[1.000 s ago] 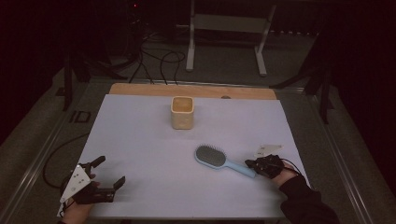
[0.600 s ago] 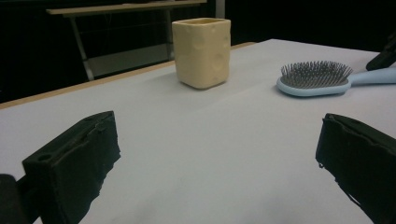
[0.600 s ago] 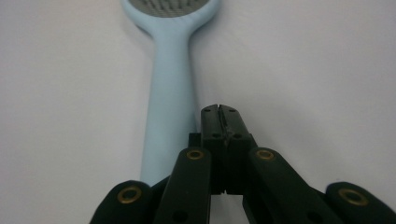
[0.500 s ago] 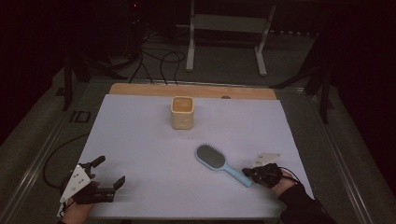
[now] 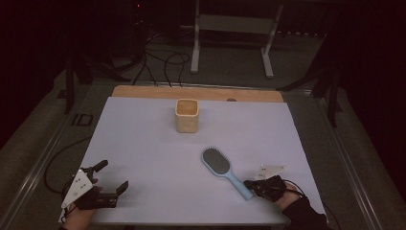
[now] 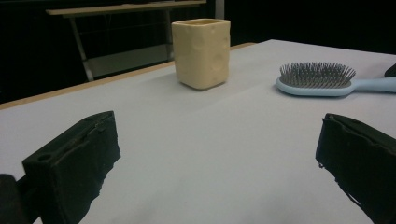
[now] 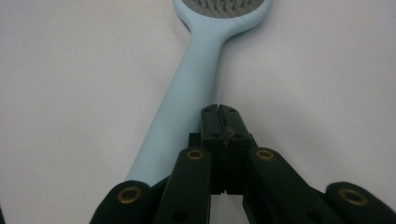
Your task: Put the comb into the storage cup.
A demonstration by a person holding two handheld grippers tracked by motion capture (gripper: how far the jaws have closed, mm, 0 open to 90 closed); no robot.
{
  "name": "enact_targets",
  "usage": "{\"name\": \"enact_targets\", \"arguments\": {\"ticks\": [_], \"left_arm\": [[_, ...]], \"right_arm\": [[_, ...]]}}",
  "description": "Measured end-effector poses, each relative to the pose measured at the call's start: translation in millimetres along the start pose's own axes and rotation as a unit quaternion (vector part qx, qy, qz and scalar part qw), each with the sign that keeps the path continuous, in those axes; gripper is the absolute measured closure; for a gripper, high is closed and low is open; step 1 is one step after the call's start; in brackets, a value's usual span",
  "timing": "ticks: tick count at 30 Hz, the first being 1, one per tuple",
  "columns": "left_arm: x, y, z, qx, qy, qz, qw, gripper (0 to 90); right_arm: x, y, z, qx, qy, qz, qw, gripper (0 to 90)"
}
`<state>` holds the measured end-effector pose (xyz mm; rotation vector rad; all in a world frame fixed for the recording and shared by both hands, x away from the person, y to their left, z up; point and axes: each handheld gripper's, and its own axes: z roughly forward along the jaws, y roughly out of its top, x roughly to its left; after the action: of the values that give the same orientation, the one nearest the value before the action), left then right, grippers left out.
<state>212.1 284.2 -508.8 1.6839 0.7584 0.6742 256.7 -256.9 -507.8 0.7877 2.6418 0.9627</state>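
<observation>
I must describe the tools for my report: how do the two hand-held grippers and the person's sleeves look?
Both are black. The left hand-held gripper has two thick, blocky black jaws and a pale grey three-cornered plate on top. The right hand-held gripper has the same plate, black linkage bars with brass-coloured rivets, and a thin dark cable. The right forearm wears a dark sleeve.

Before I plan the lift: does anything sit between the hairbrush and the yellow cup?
Nothing visible does. The hairbrush lies bristles up, with bare white table cover between it and the yellow cup. The right gripper, fingers shut together, lies right beside the handle's end, not around it.
</observation>
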Motion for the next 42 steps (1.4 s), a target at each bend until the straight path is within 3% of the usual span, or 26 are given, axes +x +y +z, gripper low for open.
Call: {"name": "enact_targets", "arguments": {"ticks": [17,20,29,35,42], "left_arm": [[-0.3,0.0,0.2,0.001,-0.001,0.002,1.0,0.0],[-0.3,0.1,0.0,0.0,-0.001,0.003,1.0,0.0],[-0.4,0.0,0.3,0.001,-0.001,0.002,1.0,0.0],[-0.5,-0.1,0.4,0.002,-0.002,0.002,1.0,0.0],[-0.3,-0.1,0.5,0.002,-0.003,0.002,1.0,0.0]], "right_arm": [[11.8,2.2,2.6,0.008,0.01,-0.007,0.9999,90.0],[11.2,3.4,2.5,0.013,-0.003,-0.006,0.9999,90.0],[9.5,14.9,-12.2,-0.004,-0.051,0.015,0.9986,90.0],[17.1,31.5,-24.2,-0.02,-0.075,0.019,0.9968,89.8],[29.1,50.6,-34.0,-0.042,-0.084,0.012,0.9955,81.4]]}}
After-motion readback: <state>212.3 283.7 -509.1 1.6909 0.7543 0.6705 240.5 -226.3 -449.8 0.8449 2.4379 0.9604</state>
